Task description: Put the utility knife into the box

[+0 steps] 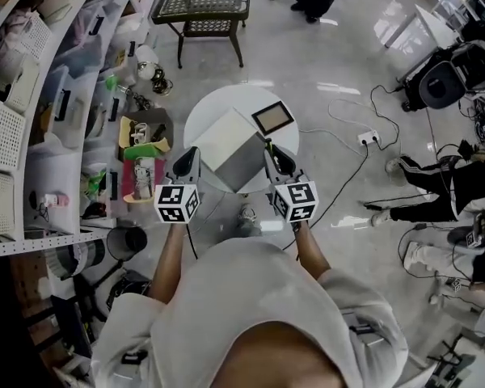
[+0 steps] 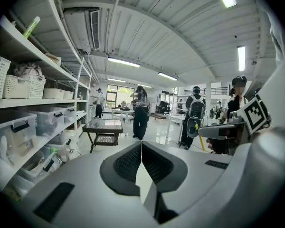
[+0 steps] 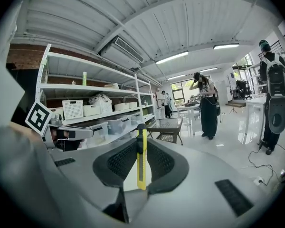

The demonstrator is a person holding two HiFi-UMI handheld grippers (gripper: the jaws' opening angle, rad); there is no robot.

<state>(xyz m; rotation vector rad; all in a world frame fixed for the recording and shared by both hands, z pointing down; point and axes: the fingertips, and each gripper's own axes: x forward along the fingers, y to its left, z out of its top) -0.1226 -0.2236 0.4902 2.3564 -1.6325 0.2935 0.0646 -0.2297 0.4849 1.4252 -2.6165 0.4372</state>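
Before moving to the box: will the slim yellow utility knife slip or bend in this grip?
Probably stiff: the slim yellow utility knife stands straight between the ribbed black fingers. Thin, so likely light; its narrow clamped edge might pivot.

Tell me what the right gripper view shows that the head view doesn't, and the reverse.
Only the right gripper view shows the grip itself: the yellow utility knife pinched upright in the right gripper. Only the head view shows the box on the round white table, just ahead of both grippers. Both show the left gripper and the wall shelving.
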